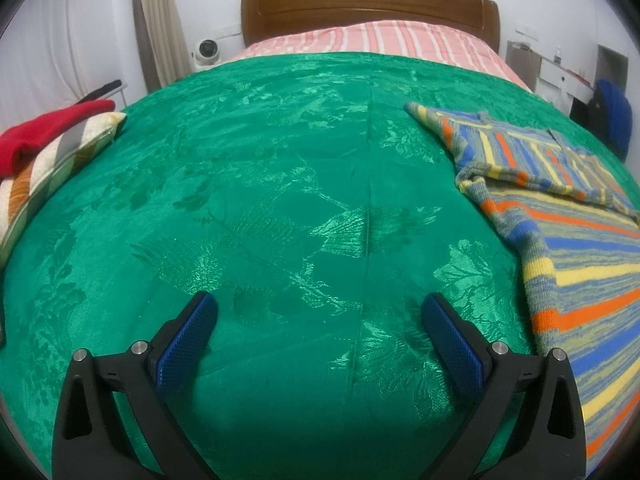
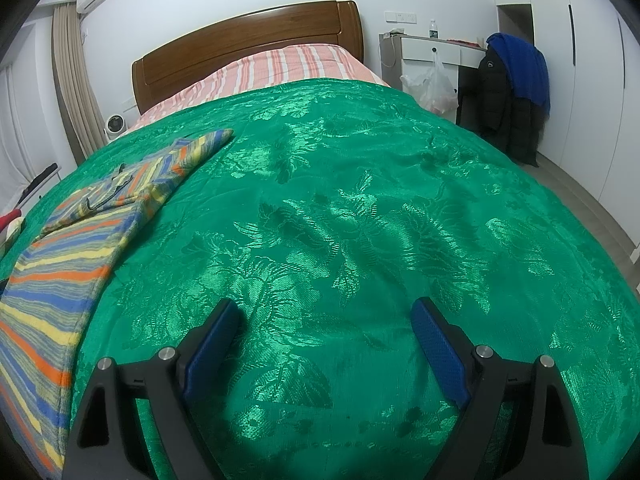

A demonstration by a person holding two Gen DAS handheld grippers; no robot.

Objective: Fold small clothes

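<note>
A striped knitted sweater (image 1: 568,216) is laid flat on a green floral bedspread (image 1: 280,208), partly folded. The left gripper (image 1: 320,308) is held wide apart over bare bedspread, left of the sweater. The right gripper (image 2: 326,312) is likewise spread wide, nothing between its fingers, right of the sweater.

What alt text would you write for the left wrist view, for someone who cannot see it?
The open left gripper hangs over a green bedspread, nothing between its blue pads. A striped knit garment lies to the right, one sleeve folded across it; a red cloth rests on a pillow far left.
</note>
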